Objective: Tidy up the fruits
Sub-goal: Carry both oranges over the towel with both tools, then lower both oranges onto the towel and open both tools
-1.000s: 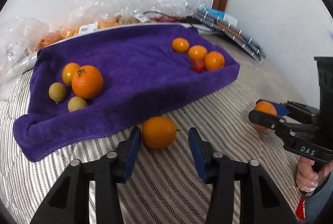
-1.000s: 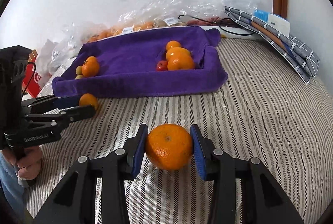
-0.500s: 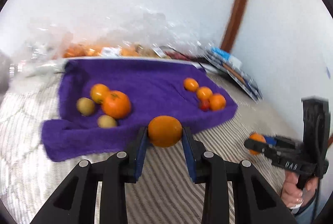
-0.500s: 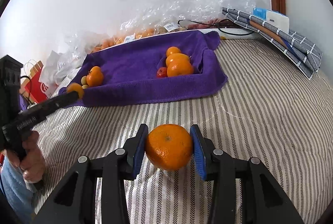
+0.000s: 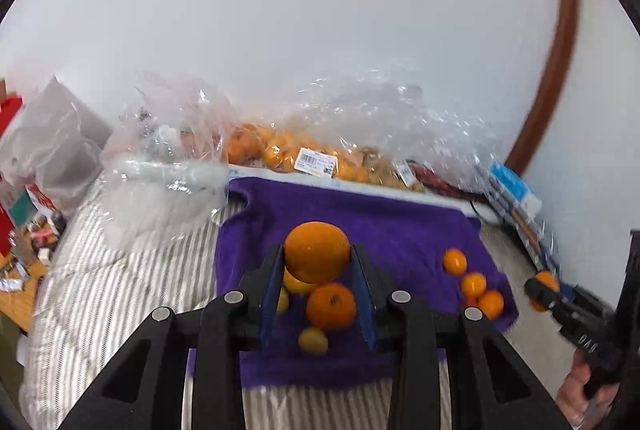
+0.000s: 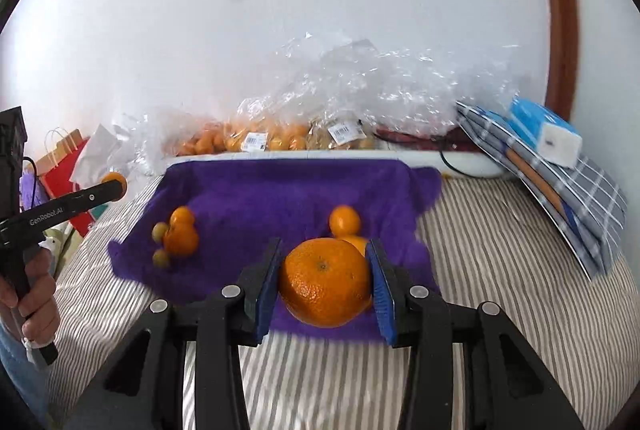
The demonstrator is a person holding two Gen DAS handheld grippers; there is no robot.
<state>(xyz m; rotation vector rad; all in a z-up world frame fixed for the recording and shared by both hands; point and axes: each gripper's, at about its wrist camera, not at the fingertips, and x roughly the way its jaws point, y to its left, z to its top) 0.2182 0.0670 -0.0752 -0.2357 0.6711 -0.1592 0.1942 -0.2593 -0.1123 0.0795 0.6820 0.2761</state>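
Lifting clear of the striped bed [image 6: 500,270], both grippers are now carrying fruit over the purple towel [image 5: 392,230]: the left gripper [image 5: 316,290] fingers pinching 1 orange [image 5: 317,252] above the left cluster, the right gripper [image 6: 325,290] fingers pinching a bigger orange [image 6: 325,280] near the right cluster, so both placements are coming next.

Two fruit clusters [image 6: 178,236] [image 5: 474,284] lie apart on the towel [image 6: 280,194], bags [image 6: 276,138] behind it.

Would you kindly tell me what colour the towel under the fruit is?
The towel is deep purple, seen best in the right wrist view.
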